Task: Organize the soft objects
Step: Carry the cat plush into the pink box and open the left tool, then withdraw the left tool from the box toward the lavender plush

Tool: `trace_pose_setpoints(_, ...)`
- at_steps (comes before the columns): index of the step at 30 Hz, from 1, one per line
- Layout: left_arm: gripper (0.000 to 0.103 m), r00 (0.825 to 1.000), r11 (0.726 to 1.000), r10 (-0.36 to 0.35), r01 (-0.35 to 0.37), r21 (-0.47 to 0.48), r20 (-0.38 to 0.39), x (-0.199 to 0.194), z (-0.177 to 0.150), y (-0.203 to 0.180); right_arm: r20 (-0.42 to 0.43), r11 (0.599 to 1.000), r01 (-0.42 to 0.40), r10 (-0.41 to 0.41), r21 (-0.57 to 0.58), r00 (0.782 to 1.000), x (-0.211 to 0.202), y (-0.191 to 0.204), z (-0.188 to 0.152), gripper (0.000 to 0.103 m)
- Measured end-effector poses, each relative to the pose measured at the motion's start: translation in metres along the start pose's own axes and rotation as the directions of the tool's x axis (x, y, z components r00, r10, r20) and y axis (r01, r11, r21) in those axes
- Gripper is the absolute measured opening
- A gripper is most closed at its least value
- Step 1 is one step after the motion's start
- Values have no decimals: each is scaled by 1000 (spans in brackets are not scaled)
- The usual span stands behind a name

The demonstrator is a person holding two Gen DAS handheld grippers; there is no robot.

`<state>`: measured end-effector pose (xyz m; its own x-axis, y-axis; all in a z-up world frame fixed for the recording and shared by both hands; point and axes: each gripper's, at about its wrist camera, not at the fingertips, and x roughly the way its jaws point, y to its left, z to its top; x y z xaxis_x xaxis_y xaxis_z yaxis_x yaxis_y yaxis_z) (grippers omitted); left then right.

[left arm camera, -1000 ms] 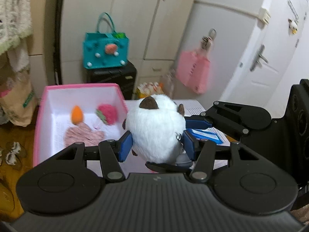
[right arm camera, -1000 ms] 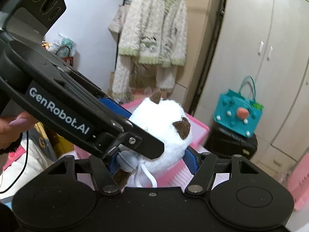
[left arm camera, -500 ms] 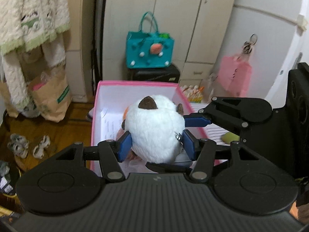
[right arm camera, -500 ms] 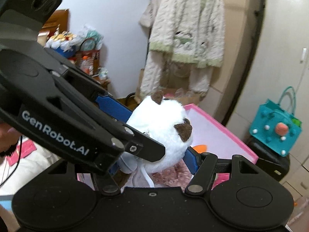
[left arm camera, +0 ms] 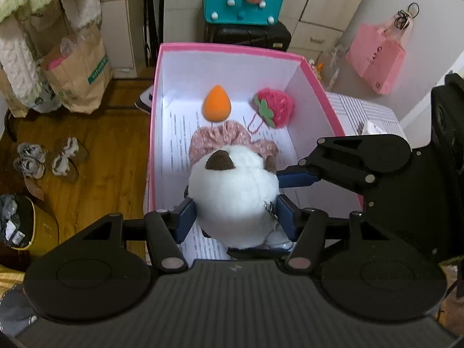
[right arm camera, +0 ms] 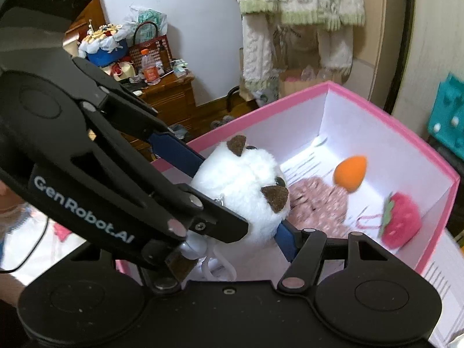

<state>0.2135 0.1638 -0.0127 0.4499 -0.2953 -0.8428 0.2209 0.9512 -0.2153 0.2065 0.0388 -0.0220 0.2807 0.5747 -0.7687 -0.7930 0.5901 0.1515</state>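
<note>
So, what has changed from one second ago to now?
Both grippers carried the white plush toy from beside the pink box to above its inside. The left gripper jaws have just been opening slightly, toy between them. The right gripper keeps its hold.

The left gripper (left arm camera: 236, 217) was matte black, with dark blue pads (left arm camera: 185, 216) on its fingers, silver pivot pins at the linkage joints and a ribbed housing behind two round discs. The right gripper (left arm camera: 295, 178) matched it: black angular links, round silver screws, a blue pad. In the right wrist view, white "GenRobot.AI" lettering (right arm camera: 84, 210) ran along the left gripper's side.
</note>
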Motion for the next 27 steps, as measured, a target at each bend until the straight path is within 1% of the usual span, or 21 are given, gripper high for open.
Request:
trace_pose_setpoints(6,60,999,999,-49,49,-14,-17,-5,-14,5,-42,995,-89,91,33,995,1,-3,-6,70)
trace_pose_setpoints(9,60,999,999,-39,39,-9,-11,-5,-18,5,-59,994,-99,101,35,993,6,-2,-4,71)
trace_pose_setpoints(10,60,1000,1000,-29,29,-11,-6,-5,-19,5,-65,995,-92,94,34,993,9,-1,-4,74)
trace_pose_setpoints(12,61,1000,1000,9,-9,-8,15,-6,-20,5,-79,997,-62,64,36,995,14,0,-3,73)
trace_pose_setpoints(13,65,999,999,32,-32,3,31,-7,-21,4,-83,998,-51,55,41,995,17,0,-2,73)
trace_pose_setpoints(15,66,997,998,57,-58,16,52,-11,-22,3,-83,997,-48,53,67,995,16,-4,-3,73)
trace_pose_setpoints(17,67,997,999,41,-42,18,58,-16,-23,4,-73,996,-33,39,78,997,10,-6,-4,73)
trace_pose_setpoints(19,68,996,999,42,-45,28,78,-23,-26,3,-52,996,-24,29,87,998,-1,-6,-7,73)
trace_pose_setpoints(21,68,994,998,46,-50,42,96,-30,-28,1,-24,995,-15,17,96,1000,-14,-6,-9,73)
trace_pose_setpoints(23,68,993,998,35,-41,51,113,-39,-29,-1,10,995,4,-5,97,1000,-31,-4,-12,73)
trace_pose_setpoints(27,69,986,996,28,-41,79,161,-58,-32,-12,67,994,43,-50,101,996,-61,0,-14,73)
